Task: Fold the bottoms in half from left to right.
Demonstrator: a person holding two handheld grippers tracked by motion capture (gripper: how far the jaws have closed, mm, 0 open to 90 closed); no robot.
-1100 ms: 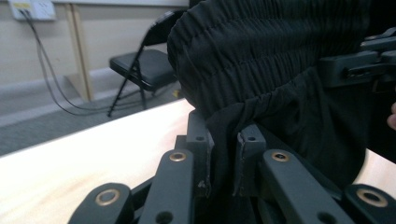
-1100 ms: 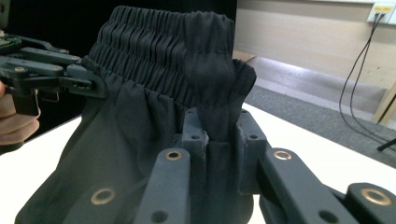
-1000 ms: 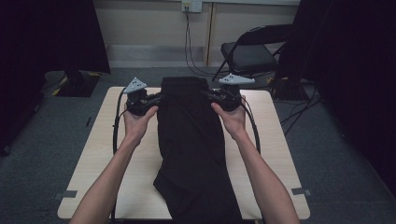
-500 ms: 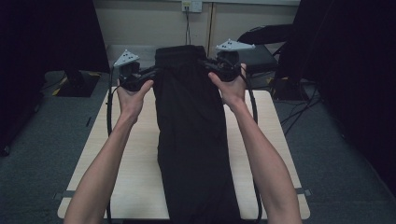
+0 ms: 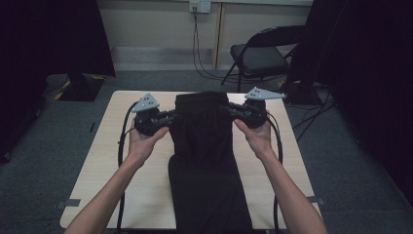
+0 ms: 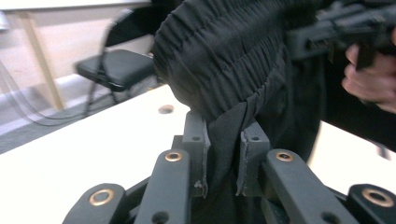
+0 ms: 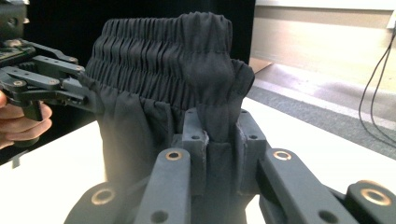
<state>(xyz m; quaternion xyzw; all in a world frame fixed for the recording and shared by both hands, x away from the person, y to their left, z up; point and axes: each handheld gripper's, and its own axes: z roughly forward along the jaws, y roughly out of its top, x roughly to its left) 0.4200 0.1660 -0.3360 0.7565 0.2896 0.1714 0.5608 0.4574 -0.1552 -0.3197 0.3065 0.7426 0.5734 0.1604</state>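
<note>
- my left gripper (image 5: 168,118) and right gripper (image 5: 228,110) each pinch the pants (image 5: 204,146) waistband
- pants pulled back nearer me than half a second ago, lower over the table (image 5: 112,161)
- left jaws just eased slightly

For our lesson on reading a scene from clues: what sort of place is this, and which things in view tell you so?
Probably a lab or studio set up for recording, not a home. A bare wooden table stands on grey carpet, dark curtains hang at both sides, and a folding chair sits by cables running from a wall socket.
</note>
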